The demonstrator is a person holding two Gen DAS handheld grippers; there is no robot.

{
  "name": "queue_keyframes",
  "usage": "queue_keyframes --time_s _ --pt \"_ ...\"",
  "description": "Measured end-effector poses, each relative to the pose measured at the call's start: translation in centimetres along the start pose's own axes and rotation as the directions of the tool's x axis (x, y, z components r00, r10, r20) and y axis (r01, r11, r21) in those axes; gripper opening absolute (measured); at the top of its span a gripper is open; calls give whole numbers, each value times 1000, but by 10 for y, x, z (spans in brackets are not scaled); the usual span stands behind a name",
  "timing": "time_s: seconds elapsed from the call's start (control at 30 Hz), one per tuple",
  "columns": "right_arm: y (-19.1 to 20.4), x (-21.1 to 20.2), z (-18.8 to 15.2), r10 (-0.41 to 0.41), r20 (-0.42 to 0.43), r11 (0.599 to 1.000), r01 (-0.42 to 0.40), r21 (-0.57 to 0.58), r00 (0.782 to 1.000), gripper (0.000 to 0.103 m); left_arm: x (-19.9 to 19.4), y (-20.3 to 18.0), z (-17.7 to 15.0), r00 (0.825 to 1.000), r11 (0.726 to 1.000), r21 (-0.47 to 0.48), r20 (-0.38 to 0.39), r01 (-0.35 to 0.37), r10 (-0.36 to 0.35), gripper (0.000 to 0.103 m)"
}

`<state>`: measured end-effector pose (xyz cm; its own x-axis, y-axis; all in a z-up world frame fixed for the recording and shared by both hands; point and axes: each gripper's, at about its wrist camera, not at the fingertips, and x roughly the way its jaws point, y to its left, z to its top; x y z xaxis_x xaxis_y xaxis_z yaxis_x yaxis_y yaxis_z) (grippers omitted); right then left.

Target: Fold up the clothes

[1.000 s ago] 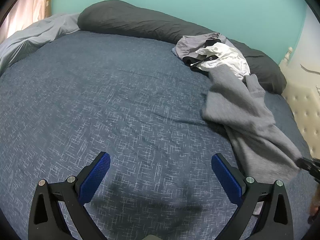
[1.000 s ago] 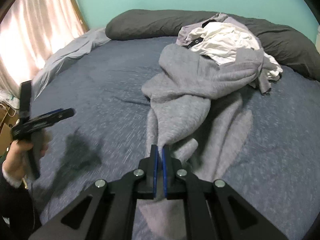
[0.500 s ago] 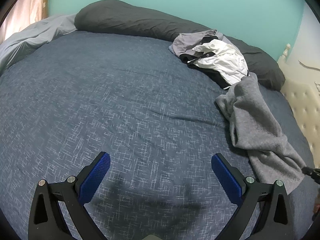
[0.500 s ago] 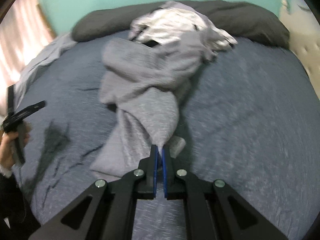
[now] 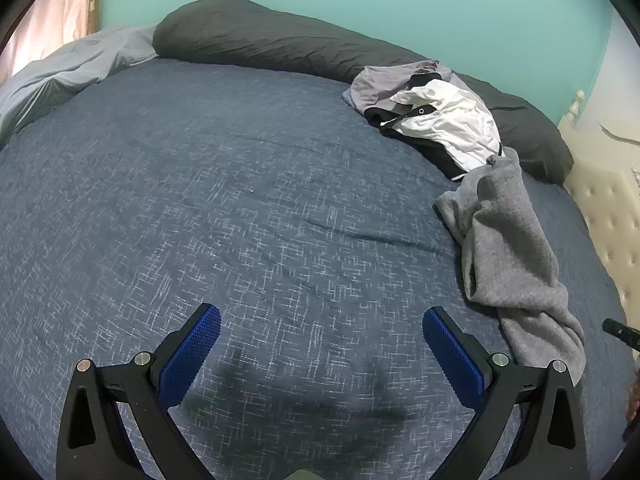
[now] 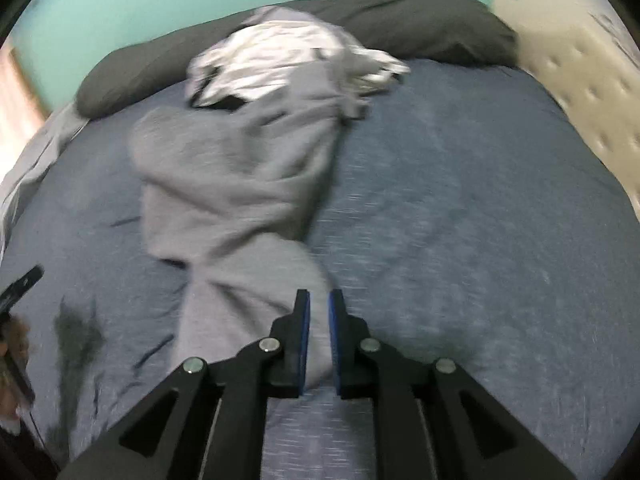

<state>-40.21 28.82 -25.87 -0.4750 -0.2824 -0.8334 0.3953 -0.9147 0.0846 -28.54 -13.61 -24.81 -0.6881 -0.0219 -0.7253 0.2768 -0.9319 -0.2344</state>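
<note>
On the blue bedspread, your one grey sweater lies stretched out in a long rumpled strip. Its long axis runs from the dark bolster pillow at the far edge of the bed back toward you: the far end touches the small pile of clothes that rests against that pillow, and the near end sits between the fingers of your right gripper.

Your right gripper's jaws stand narrow, with a fold of the sweater's near end filling the small gap between the two blue pads. The right wrist view is blurred, so you cannot tell how firmly the cloth is pinched.

Your left gripper hangs over bare bedspread, well apart from the pillow and to the left of the sweater. Its jaws are spread wide with nothing between them, and its shadow falls on the bedspread just beneath.

Count of things: one grey sweater, one pile by the pillow with at least three garments showing (a white one, a black one, a pale grey one), one long dark pillow, and one light grey sheet bunched beside the pillow's left end. A cream tufted headboard stands just past the pillow's right end.
</note>
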Motion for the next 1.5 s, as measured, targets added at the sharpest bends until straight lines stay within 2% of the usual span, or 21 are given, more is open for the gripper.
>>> queue_keyframes --time_s 0.17,0.2,0.23,0.27,0.3,0.33,0.4,0.5,0.67,0.7,0.73,0.9,1.03,1.13,1.27,1.5 --pt "59 30 3 81 -12 989 -82 -127 997 12 2 -1 -1 1000 1000 8 -5 4 -4 103" --pt "69 37 3 88 -13 986 -89 -139 996 18 3 -1 -1 1000 1000 8 -8 4 -4 103" --pt "77 44 5 97 -16 985 -98 -142 995 31 4 0 -1 1000 1000 7 -12 4 -4 103" --pt "85 50 6 105 -19 984 -107 -144 994 37 6 1 -2 1000 1000 5 -17 4 -4 103" --pt "91 56 6 115 -21 983 -117 -140 993 47 7 1 -2 1000 1000 4 -21 3 -3 103" --pt "96 61 7 135 -26 983 -137 -121 990 53 8 1 -2 1000 1000 3 -23 2 -2 103" --pt "102 72 10 169 -37 982 -171 -80 985 53 9 2 -2 1000 1000 0 -23 0 0 103" --pt "104 88 13 165 -42 986 -165 14 985 53 8 2 -2 1000 1000 -1 -21 0 0 103" --pt "85 109 15 179 -38 964 -168 205 983 53 8 1 -3 1000 1000 4 -21 1 -1 103" --pt "80 111 15 183 -30 957 -171 235 983 51 8 0 -3 1000 1000 5 -21 1 -1 103" --pt "75 113 16 180 -25 952 -168 255 983 40 8 0 -3 1000 1000 7 -21 1 -1 103" --pt "61 114 14 173 -11 949 -164 268 985 6 8 -1 -3 1000 1000 11 -23 0 1 103" --pt "48 98 6 180 49 946 -187 266 982 3 8 -2 -3 1000 1000 13 -24 -1 1 103" --pt "37 79 -3 163 87 952 -180 249 983 3 8 -3 -3 1000 1000 18 -27 -2 2 103" --pt "7 50 -13 134 150 944 -172 282 980 3 8 -5 -3 1000 1000 22 -24 -1 1 103" --pt "-60 25 -24 -11 168 932 -51 360 986 3 10 -9 -5 1000 999 33 -30 -2 3 103"
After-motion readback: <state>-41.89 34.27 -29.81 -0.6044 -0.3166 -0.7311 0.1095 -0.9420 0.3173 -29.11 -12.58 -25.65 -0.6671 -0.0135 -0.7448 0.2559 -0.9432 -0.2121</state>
